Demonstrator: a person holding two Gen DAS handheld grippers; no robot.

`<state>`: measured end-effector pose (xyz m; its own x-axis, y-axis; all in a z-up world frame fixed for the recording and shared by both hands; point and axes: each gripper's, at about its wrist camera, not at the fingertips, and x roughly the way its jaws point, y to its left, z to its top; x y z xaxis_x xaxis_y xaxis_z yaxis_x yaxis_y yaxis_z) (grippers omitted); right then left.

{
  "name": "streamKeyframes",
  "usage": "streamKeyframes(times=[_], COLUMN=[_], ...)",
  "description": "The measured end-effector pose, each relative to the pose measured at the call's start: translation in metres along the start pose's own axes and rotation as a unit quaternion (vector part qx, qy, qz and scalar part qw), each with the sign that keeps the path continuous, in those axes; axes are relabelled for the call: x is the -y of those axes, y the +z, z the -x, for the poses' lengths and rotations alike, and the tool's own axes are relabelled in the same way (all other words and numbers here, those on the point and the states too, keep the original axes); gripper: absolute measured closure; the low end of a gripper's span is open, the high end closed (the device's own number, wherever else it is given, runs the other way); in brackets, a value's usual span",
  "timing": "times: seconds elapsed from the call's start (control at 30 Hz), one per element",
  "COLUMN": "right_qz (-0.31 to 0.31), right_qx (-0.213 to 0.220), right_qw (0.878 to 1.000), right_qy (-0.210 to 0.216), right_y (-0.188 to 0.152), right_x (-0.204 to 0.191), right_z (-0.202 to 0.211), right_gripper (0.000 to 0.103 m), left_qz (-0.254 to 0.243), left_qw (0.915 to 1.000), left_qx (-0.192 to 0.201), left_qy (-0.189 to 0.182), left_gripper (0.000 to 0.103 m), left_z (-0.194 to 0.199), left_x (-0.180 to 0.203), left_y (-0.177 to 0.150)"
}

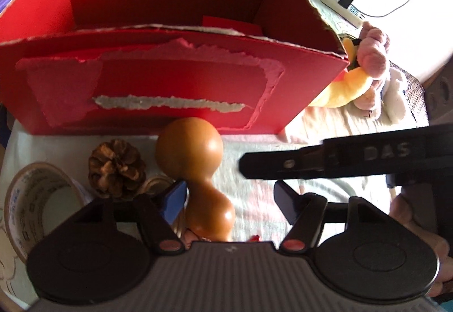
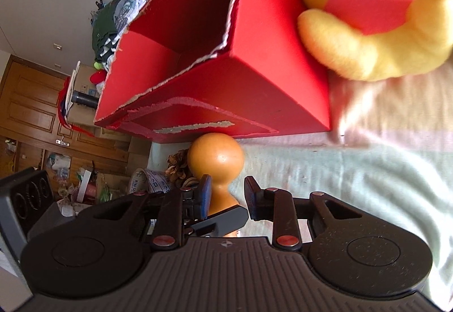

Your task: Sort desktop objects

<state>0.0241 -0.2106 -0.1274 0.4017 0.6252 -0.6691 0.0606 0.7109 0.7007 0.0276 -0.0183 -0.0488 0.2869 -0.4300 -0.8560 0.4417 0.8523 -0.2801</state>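
An orange-brown gourd [image 1: 198, 170] lies on the cloth-covered table in front of a torn red cardboard box [image 1: 170, 71]. My left gripper [image 1: 230, 198] is open, its jaws on either side of the gourd's narrow part, the left pad close to it. The right gripper's finger [image 1: 311, 163] reaches in from the right, just right of the gourd. In the right wrist view my right gripper [image 2: 228, 196] is open around the gourd's neck [image 2: 216, 167], with the box [image 2: 226, 71] behind it.
A pine cone [image 1: 116, 167] and a tape roll [image 1: 36, 204] sit left of the gourd. A yellow and pink plush toy [image 1: 365, 68] lies right of the box; it also shows in the right wrist view [image 2: 376, 15]. A power strip [image 1: 342, 5] lies far right.
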Motion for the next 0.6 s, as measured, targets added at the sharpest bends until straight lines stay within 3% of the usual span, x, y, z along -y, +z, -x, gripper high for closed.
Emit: streamKeyframes(times=[0.2,0.33,0.4,0.6], right_qz=[-0.001,-0.011,-0.008,-0.028], right_qx=[-0.021,-0.035,-0.040,-0.042], right_qw=[1.000,0.999,0.999,0.998], right_qy=[0.003,0.020,0.023,0.042], right_y=[0.003,0.004,0.005,0.001], right_x=[-0.002,0.002,0.003,0.018], right_z=[-0.019,-0.023,-0.025,-0.018], right_gripper=[0.073,0.073,0.069,0.069], left_qz=[-0.039,-0.047,-0.045,-0.056], left_qw=[0.9992,0.9987,0.9987,0.9979], left_qx=[-0.012,-0.018,-0.020,-0.025], left_qy=[-0.008,-0.012,-0.017,-0.023], left_gripper=[0.030,0.034,0.034,0.025], left_z=[-0.005,-0.007,-0.007,-0.013], left_x=[0.008,0.006,0.005,0.011], left_y=[0.002,0.004,0.005,0.007])
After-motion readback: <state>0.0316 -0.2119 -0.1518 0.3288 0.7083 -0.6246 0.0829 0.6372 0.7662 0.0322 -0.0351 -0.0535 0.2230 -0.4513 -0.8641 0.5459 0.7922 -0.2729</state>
